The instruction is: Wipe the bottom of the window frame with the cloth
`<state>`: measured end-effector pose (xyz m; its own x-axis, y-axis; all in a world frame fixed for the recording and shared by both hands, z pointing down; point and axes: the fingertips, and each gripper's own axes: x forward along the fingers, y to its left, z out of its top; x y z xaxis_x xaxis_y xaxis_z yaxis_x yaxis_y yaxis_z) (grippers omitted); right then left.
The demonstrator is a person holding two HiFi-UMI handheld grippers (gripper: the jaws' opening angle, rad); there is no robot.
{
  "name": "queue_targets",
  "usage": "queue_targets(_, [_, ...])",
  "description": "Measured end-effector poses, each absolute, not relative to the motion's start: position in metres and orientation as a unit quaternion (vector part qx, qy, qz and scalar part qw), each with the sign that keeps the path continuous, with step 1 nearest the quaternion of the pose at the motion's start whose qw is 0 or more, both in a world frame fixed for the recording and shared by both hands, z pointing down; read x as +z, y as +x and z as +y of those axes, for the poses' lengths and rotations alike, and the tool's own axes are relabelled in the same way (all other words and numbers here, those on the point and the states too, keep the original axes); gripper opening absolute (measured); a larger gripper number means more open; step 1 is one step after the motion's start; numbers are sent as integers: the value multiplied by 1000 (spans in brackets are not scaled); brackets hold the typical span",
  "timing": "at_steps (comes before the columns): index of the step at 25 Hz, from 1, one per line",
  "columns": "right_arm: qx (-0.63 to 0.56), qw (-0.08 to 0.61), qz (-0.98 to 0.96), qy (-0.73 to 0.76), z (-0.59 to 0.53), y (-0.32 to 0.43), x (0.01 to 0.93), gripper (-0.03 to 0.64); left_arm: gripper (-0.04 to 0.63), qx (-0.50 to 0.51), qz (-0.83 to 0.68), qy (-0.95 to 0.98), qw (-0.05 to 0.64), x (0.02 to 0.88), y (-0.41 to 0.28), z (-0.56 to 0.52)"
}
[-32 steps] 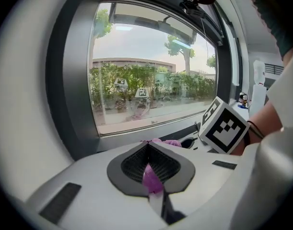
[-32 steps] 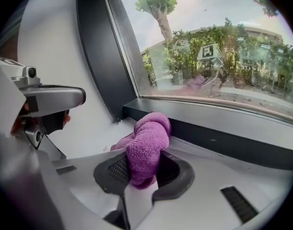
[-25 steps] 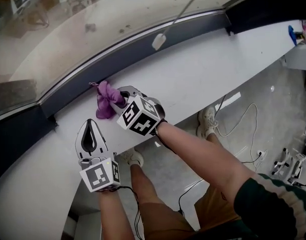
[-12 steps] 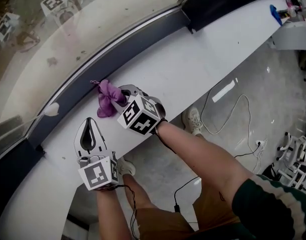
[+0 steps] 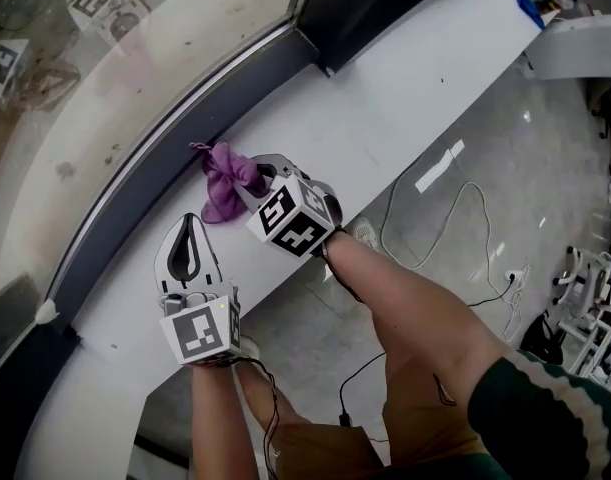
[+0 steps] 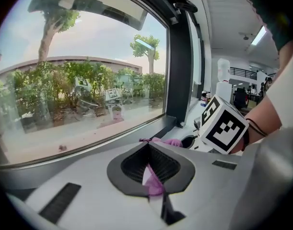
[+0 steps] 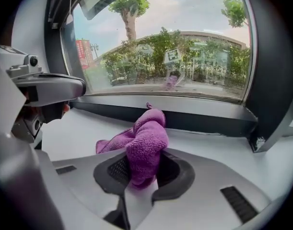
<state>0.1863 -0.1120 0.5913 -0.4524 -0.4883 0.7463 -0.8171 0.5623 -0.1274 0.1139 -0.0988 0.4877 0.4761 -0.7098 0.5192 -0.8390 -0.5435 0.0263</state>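
The biggest thing in view is the window glass (image 5: 135,58), with trees and a low building seen through it. Under it the dark window frame (image 7: 213,120) is run along the back edge of a white counter (image 5: 385,118).

The right gripper (image 5: 257,175) is held low over the counter and pointed at the frame, marker cube up. Its jaws are clamped right down on the purple cloth (image 7: 146,138), so barely any gap is left. One fold is pinched between the pads and the rest is bunched up in front, spilling onto the counter. The cloth's top corner is seen right up at the frame's lower edge.

The left gripper (image 5: 189,225) is parked just beside the right one, a bit further back from the frame. Its jaws are brought together at the tips, so only a narrow slit is left between the ribbed pads. A thin purple sliver can be seen in that slit, but what it is can't be told
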Motion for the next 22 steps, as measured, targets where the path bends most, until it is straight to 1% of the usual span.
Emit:
queue_targets(5, [241,339,-803,428,-156,285,604,98,9,225,-423,867,135,505,215,-147])
queue_targets(7, [240,334,-799,438,-163,303,604,98,8,221,-416,871,137,505,235,-153])
queue_targets(22, [213,361,-755,504,-133,355,592,98,8,207,-379,893,128,494,272,-123])
